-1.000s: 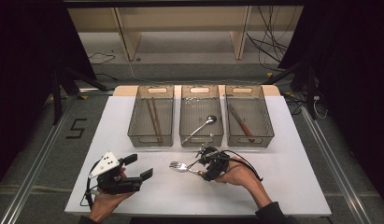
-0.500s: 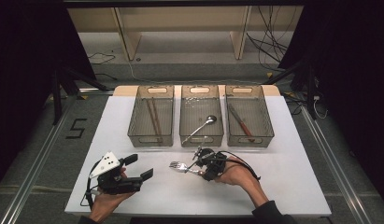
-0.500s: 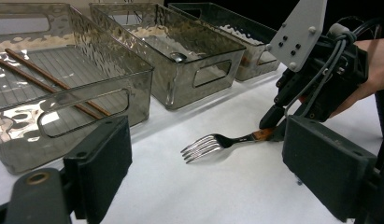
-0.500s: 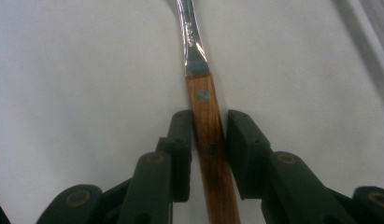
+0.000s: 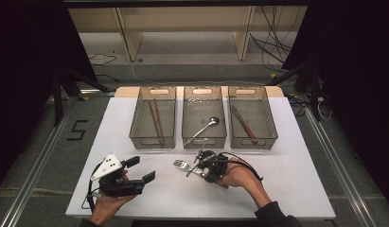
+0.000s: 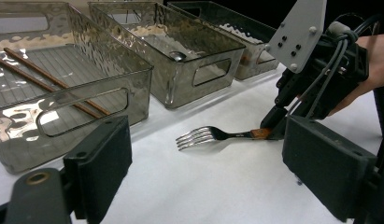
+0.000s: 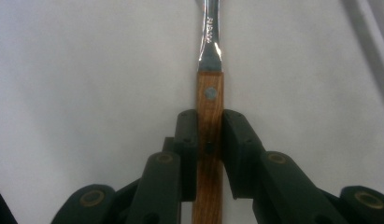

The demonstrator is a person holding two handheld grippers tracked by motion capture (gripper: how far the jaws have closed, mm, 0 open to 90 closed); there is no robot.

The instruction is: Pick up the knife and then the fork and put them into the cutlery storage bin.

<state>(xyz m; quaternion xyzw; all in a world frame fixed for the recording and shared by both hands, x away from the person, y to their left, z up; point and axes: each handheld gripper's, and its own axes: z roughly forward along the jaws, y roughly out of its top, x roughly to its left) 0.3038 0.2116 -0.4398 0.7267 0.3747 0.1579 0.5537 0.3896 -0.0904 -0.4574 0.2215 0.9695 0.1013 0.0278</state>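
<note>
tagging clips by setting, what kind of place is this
Probably a lab recording setup, not a kitchen: a white table with three clear bins sorting cutlery, black curtains around it, and loose cables on the floor.

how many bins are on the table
3, in a row at the table's far side: left bin with chopsticks, middle bin with a spoon, right bin with a knife.

Black left gripper [image 5: 135,174] with grey 3-cornered plate; black cabled right gripper [image 5: 200,166]; dark sleeve [image 5: 277,218].
</note>
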